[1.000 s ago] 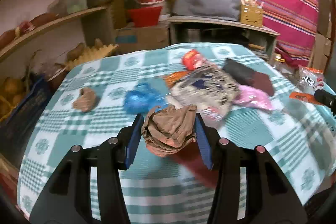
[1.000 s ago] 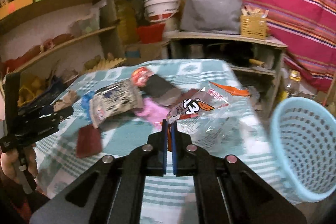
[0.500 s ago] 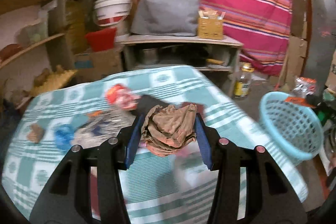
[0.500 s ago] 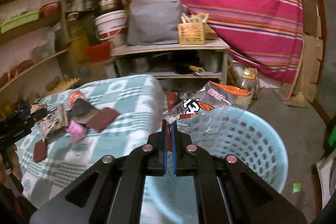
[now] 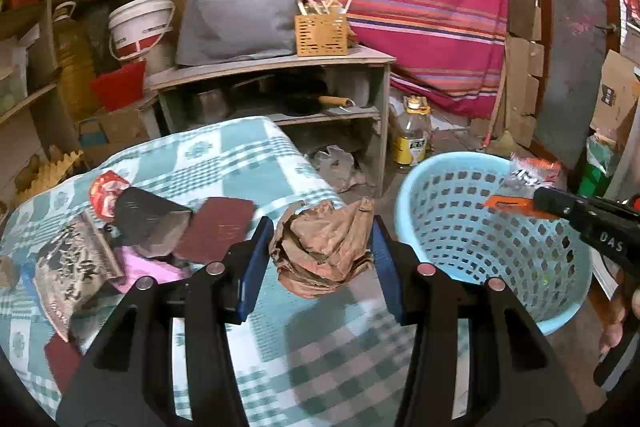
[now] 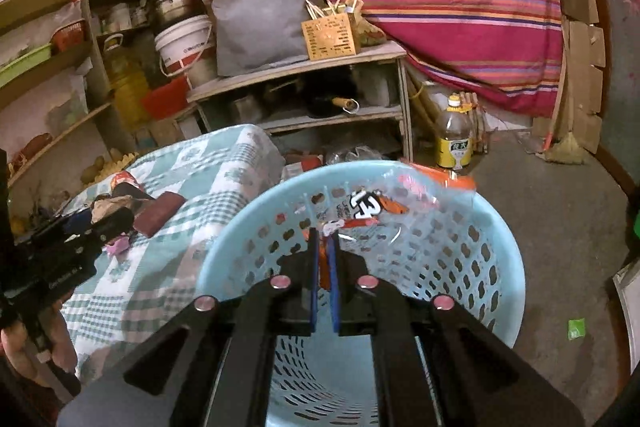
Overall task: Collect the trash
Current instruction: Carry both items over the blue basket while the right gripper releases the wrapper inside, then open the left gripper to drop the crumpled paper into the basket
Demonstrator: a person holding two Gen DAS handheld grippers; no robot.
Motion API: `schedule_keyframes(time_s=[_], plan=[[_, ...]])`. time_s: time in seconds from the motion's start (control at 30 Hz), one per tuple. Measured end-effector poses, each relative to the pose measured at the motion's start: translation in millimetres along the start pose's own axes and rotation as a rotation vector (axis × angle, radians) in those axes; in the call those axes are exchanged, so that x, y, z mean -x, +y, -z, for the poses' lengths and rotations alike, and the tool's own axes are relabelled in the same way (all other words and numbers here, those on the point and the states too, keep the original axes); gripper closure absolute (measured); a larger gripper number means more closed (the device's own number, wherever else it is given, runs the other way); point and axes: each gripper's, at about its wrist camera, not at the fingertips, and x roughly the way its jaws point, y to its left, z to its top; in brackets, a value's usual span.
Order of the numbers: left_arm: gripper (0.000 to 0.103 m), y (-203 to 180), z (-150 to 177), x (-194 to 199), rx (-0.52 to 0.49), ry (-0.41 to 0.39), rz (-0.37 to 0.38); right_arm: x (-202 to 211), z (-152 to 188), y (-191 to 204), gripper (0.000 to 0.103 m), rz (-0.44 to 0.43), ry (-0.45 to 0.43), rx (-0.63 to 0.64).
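Clear wrapper [image 6: 384, 203] is hanging over the blue basket [image 6: 500, 239], pinched in the right hand-held gripper [image 6: 324, 239]. Left hand-held gripper [image 5: 320, 247] is clamping a brown paper wad [image 5: 324, 247] above the table [image 5: 224, 155] edge, beside the basket.

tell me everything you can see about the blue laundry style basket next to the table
The basket is light blue, plastic by its look, round, with a smooth rim and walls pierced by rows of oval holes. It stands upright on the floor beside the table's corner, mouth open. Nothing visible lies inside. The right claw hangs over its mouth, holding a clear snack wrapper above it; no contact is visible.
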Motion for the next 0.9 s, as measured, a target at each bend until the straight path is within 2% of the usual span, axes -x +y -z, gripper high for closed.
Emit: schedule_keyframes(time_s=[0.1,0.2,0.23,0.27,0.33,0.53,0.9], plan=[[0.055,-10.0,-1.3,-1.5,-0.012,0.003,0.008,-3.6,0.7,-7.0,0.096,0.02,0.016,-0.023],[0.055,-15.7,-3.2,-3.2,-0.019,0.003,0.015,-8.2,3.1,-11.0,0.094,0.078,0.04,-0.018],[0.055,-18.1,-3.9,-3.3,-0.022,0.002,0.017,-8.7,4.3,-12.4,0.085,0.091,0.044,-0.016],[0.055,-20.5,-4.7,-4.2,-0.025,0.001,0.019,-7.6,5.2,-13.8,0.07,0.098,0.043,-0.018],[0.055,-24.4,-6.1,-7.0,-0.026,0.003,0.026,-3.3,6.1,-17.6,0.058,0.106,0.031,-0.026],[0.055,-37.8,-9.1,-13.6,-0.03,0.007,0.044,4.4,8.5,-33.2,0.058,0.183,0.013,-0.037],[0.053,-70.5,-19.0,-33.2,-0.063,0.013,0.131,12.9,6.0,-49.3,0.053,0.218,-0.029,-0.094]])
